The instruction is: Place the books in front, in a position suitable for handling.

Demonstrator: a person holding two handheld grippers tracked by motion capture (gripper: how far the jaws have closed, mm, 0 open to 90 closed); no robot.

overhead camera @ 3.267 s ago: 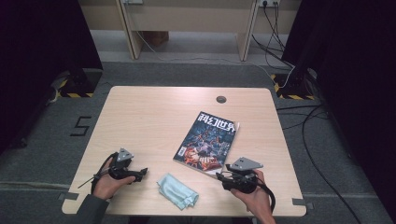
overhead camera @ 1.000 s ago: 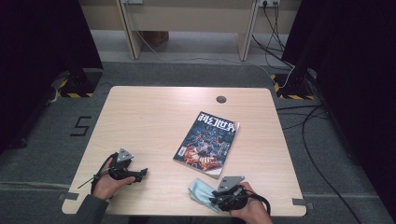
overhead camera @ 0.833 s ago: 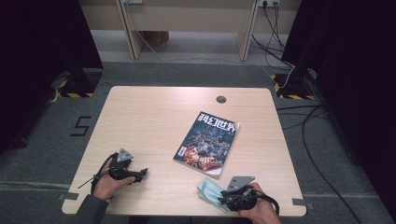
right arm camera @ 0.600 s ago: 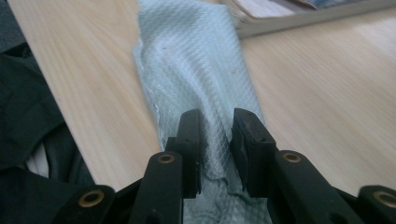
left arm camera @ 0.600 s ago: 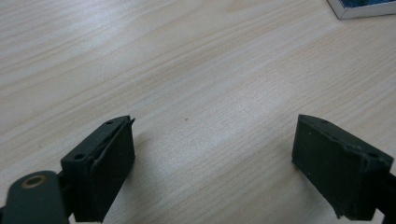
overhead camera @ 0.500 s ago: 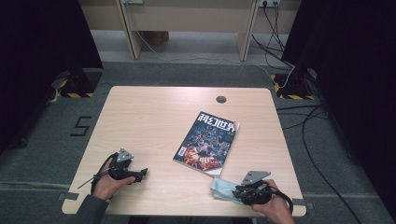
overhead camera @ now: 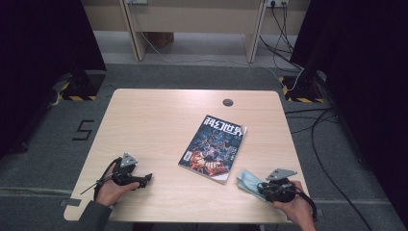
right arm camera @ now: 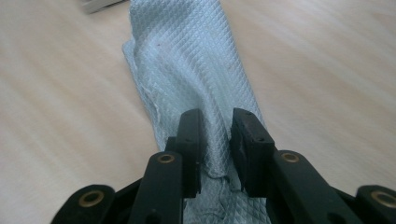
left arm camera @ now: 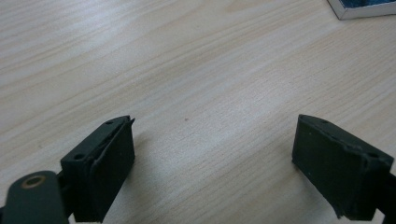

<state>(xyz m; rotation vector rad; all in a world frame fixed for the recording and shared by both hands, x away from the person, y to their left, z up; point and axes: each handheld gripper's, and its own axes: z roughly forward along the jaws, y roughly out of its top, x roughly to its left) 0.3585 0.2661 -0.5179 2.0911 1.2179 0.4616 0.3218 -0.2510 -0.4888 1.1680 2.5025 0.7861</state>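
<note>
Pinching cloth (right arm camera: 196, 70) in my right gripper (right arm camera: 217, 140), magazine (overhead camera: 214, 148) at eleven o'clock; thin fold may slip. Left gripper (left arm camera: 212, 154) wide, empty.

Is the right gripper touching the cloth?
Touching. The right gripper view shows the right gripper with its jaws pinching a fold of the pale blue cloth.

A pale blue, diamond-textured cloth (right arm camera: 196, 70) lies beside a dark-covered magazine (overhead camera: 213, 147) with white title lettering, on a light woodgrain table (overhead camera: 159, 115).
</note>
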